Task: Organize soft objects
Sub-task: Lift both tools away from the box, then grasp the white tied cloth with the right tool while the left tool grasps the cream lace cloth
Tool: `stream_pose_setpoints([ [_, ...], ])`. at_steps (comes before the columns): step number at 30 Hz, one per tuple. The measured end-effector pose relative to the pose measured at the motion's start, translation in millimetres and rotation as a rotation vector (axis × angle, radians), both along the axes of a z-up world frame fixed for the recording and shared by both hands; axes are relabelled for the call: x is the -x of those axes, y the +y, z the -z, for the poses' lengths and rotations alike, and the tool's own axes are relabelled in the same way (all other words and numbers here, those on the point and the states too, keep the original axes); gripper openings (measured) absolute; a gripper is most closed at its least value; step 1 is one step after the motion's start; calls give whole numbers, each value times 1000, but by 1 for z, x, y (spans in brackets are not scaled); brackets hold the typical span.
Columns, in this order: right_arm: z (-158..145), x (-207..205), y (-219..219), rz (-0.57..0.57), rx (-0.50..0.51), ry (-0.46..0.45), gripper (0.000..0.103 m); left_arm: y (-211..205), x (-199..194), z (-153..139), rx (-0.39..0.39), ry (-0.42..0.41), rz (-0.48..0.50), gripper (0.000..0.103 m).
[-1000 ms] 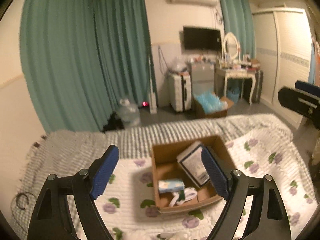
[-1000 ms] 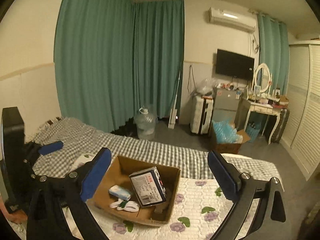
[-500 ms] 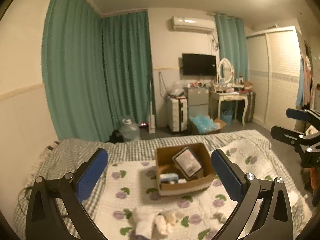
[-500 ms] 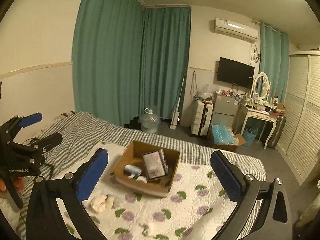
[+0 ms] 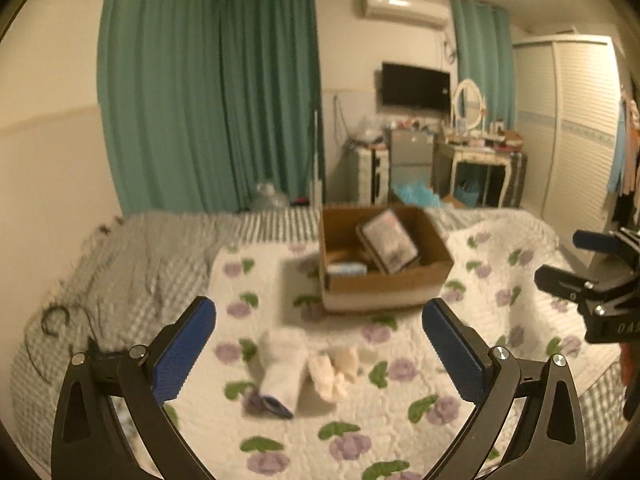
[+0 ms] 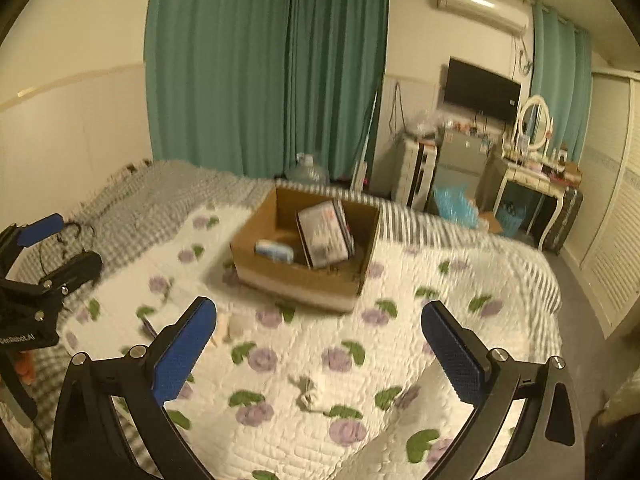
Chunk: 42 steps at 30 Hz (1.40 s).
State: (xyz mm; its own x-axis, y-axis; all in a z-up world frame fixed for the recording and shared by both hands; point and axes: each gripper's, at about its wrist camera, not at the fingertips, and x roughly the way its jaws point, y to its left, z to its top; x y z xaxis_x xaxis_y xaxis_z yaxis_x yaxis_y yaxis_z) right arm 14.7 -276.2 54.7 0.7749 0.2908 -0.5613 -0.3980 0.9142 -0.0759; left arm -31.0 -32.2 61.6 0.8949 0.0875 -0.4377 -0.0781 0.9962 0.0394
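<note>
Left wrist view: left gripper [image 5: 319,332] wide open, nothing between its blue, knobbly pads, hanging above a white quilt [image 5: 400,432] printed with purple flowers and green leaves; jaws just widened to full spread, likewise empty

Straight ahead on quilt: rolled white sock [image 5: 282,368] with a dark blue end, touching a crumpled cream cloth [image 5: 336,366] on its right; both blurred, soft and limp

Beyond them, open brown cardboard box [image 5: 384,284], square-walled, holding a flat packet [image 5: 388,246] leaning tilted against inner wall and a small pale-blue pack [image 5: 346,269] lying low at left

Grey checked blanket [image 5: 132,256] covering far and left side of bed, with a dark cord [image 5: 54,316] coiled near left edge

Right wrist view: right gripper [image 6: 319,334] equally spread, empty, jaws also just opened a little further; small grey-white scrap [image 6: 307,394] on quilt between and below its pads, shape unclear; white pillow-like bulge [image 6: 404,436] at lower right

Nothing standing between either gripper and the soft pieces; box well behind them

Around: teal curtains [image 6: 264,68] in heavy folds, clear water jug [image 6: 306,174] on floor, wall TV [image 6: 480,90], white dresser [image 6: 528,176] with oval mirror, louvred wardrobe [image 6: 612,200]
</note>
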Motion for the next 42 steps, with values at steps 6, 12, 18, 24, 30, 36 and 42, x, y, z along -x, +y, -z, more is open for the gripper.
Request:
stream_pose_setpoints([
  [6, 75, -38, -6, 35, 18, 157, 103, -9, -27, 62, 27, 128, 6, 103],
  [12, 138, -72, -9, 56, 60, 324, 103, -19, -53, 106, 35, 264, 50, 103],
  [18, 175, -87, 1, 14, 80, 426, 73, -25, -77, 134, 21, 351, 52, 103],
  [24, 195, -94, 11, -55, 83, 497, 45, -25, -95, 153, 26, 408, 57, 103],
  [30, 176, -99, 26, -115, 112, 424, 30, -26, -107, 164, 13, 467, 64, 103],
  [36, 156, -106, 36, -143, 68, 368, 30, -19, -114, 177, 17, 498, 34, 100],
  [42, 173, -103, 38, -157, 80, 393, 30, -13, -123, 191, 39, 528, 32, 75],
])
